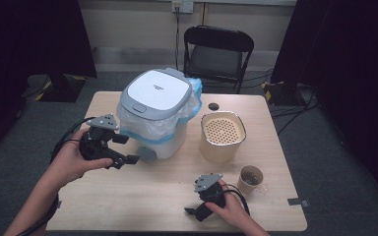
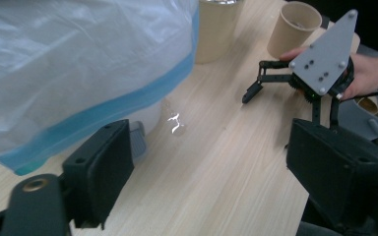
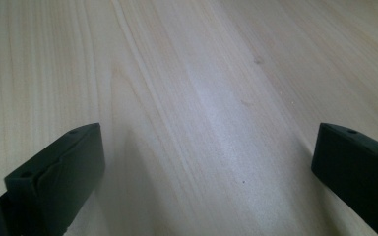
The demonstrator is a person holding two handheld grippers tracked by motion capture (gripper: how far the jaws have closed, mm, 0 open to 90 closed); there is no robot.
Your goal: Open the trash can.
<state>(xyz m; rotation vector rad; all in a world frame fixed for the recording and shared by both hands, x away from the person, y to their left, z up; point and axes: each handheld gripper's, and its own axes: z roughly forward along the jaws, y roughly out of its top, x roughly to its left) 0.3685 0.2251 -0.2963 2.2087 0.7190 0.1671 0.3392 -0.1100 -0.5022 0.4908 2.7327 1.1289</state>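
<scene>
- The left gripper (image 1: 123, 150), jaws apart and empty, is hovering just beside the lidded bin (image 1: 155, 110), whose bag (image 2: 78, 73) the left gripper view is showing close
- The right gripper (image 1: 197, 209), jaws wide, is facing bare table (image 3: 202, 98)

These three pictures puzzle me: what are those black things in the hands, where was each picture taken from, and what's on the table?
A person sits at a wooden table and holds a hand tool with a two-jaw claw in each hand. The high view looks down from above: the left claw is beside a white bin with a grey lid and a clear plastic liner, and the right claw is near the table's front edge. The other two pictures come from small cameras riding on the claws, looking along their black jaws. Also on the table are a beige container with a perforated insert, a paper cup and a small black disc. Both claws are open and hold nothing.
</scene>
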